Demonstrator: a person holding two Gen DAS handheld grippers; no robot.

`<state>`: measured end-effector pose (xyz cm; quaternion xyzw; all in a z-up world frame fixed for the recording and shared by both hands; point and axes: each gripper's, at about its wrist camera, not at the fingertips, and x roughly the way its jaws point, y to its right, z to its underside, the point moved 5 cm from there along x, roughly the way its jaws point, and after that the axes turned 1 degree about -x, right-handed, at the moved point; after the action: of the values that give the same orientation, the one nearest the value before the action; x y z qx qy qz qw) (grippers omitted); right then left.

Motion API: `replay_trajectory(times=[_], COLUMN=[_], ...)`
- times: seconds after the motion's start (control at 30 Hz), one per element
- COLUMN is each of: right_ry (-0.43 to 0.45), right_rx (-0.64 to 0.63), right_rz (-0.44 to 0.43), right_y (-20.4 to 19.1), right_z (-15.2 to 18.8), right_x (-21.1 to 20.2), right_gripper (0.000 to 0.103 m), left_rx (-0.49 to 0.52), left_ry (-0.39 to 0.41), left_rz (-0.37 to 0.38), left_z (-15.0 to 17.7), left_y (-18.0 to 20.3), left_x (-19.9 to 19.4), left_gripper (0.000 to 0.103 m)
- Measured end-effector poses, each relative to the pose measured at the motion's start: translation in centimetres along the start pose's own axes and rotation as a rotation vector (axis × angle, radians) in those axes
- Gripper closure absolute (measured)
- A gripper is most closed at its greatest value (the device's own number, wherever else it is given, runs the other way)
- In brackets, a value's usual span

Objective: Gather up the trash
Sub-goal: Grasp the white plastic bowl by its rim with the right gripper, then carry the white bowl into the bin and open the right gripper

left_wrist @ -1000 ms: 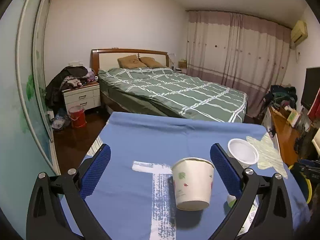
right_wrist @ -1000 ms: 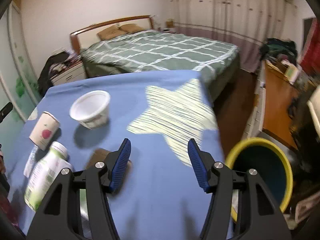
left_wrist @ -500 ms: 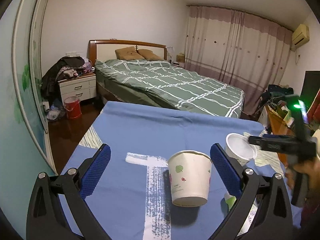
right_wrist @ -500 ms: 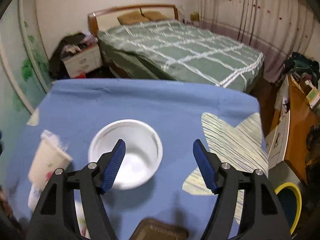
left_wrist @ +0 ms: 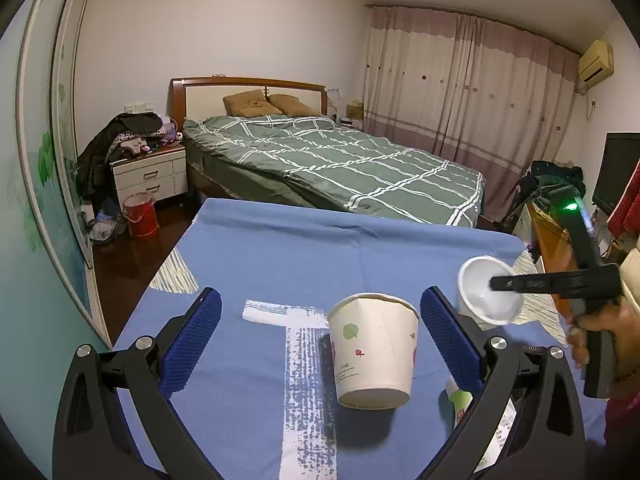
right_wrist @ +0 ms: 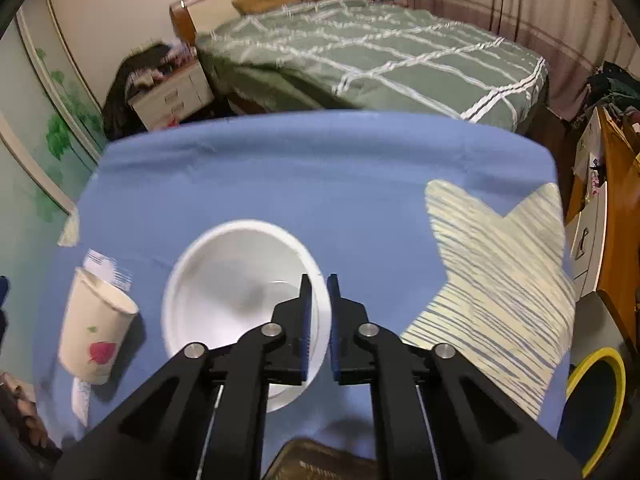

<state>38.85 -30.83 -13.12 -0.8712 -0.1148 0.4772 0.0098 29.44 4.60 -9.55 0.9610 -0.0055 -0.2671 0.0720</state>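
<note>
White bowl (right_wrist: 240, 292) rim pinched by right tool (right_wrist: 318, 292); left tool (left_wrist: 320, 344) spread around paper cup (left_wrist: 374, 350).

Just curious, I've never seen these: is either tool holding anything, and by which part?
The right tool pinches the round white plastic bowl by its rim. The left tool holds nothing.

Left gripper (left_wrist: 320, 336): black angular arms, blue textured finger pads (left_wrist: 192, 340), silver screws. Right gripper (right_wrist: 318, 320): identical build, thin cables beneath, green indicator light. Bare-skinned hand (left_wrist: 604, 336).
</note>
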Motion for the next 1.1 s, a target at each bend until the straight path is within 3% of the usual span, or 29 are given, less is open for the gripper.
replay_trajectory(times=[0.27,0.37,0.5,0.63,0.77,0.87,1.1], right_ry=[0.18,0.226,0.26,0.226,0.16,0.158,0.18], right_rx=[0.155,0.228,0.347,0.461,0.533,0.555,0.531], right_rz=[-0.003,0.048,0.187,0.286,0.352,0.382,0.359], right_y=[6.0,9.7,16.0,21.4,25.1,26.0,24.7], right_z=[3.0,5.5,9.7,13.4,16.4,17.7,18.3], right_x=[-7.4,-10.3,-13.4,-14.1,-13.1,-12.7,-12.4], right_gripper=[0.096,0.096,0.096,0.096,0.088,0.078,0.074], left_rx=[0.018,0.039,0.07,0.102,0.125,0.128,0.121], left_ry=[0.001,0.004,0.004,-0.007,-0.023,-0.042,-0.099], left_rz=[0.014,0.026,0.042,0.055,0.05,0.052,0.072], left_z=[0.2,0.4,0.7,1.0,1.5,1.7,2.5], left_y=[0.3,0.8,1.9,2.8,3.4,3.4,3.3], left_x=[-0.1,-0.3,-0.4,-0.2,0.2,0.7,2.6], left_gripper=[0.005,0.005,0.005,0.005,0.005,0.005,0.005])
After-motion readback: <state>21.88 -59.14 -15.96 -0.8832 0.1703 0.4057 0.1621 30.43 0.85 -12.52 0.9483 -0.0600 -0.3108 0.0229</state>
